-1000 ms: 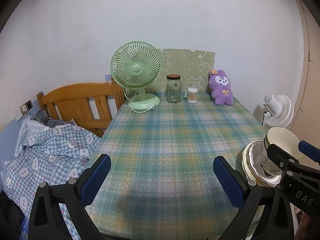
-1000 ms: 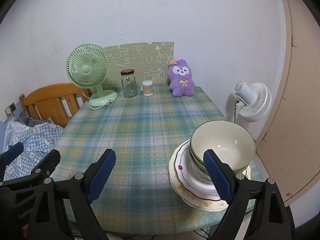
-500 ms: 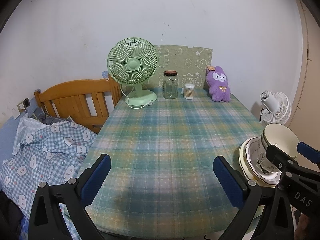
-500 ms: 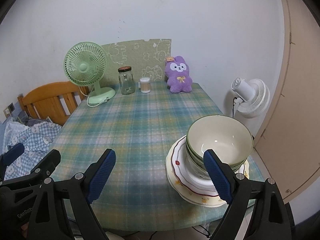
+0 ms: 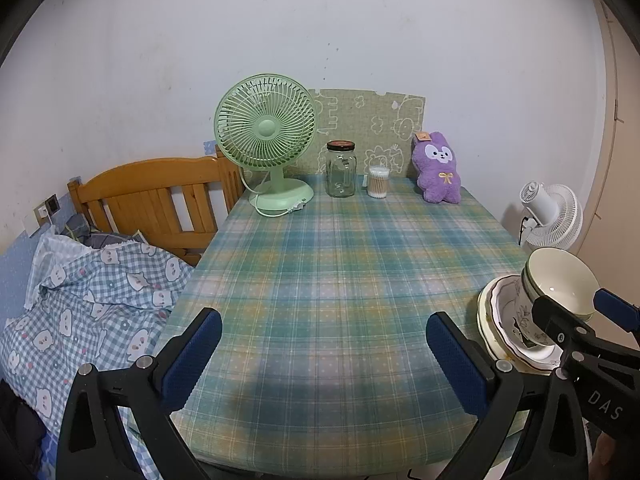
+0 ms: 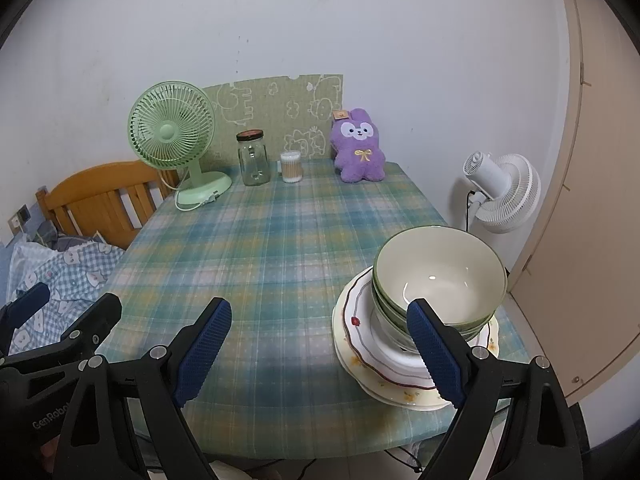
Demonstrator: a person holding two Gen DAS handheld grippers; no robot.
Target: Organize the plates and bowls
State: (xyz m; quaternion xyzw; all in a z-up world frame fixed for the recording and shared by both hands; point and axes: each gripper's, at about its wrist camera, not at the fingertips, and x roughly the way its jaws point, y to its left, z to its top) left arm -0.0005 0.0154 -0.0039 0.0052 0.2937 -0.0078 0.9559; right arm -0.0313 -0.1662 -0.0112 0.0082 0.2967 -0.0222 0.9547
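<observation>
A stack of bowls (image 6: 439, 280) is seen nested on plates (image 6: 400, 364) at the near right corner of the table (image 6: 280, 248). The right gripper (image 6: 320, 344) is held open and empty, the stack lying just right of its centreline, behind its right finger. The left gripper (image 5: 320, 356), likewise open, is placed well left of the stack, so the right is judged nearer.

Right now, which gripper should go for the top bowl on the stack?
Right. The right gripper is open and its right finger already sits just in front of the top bowl on the plates. The left gripper, also open, faces bare tablecloth well left of the stack.
</observation>
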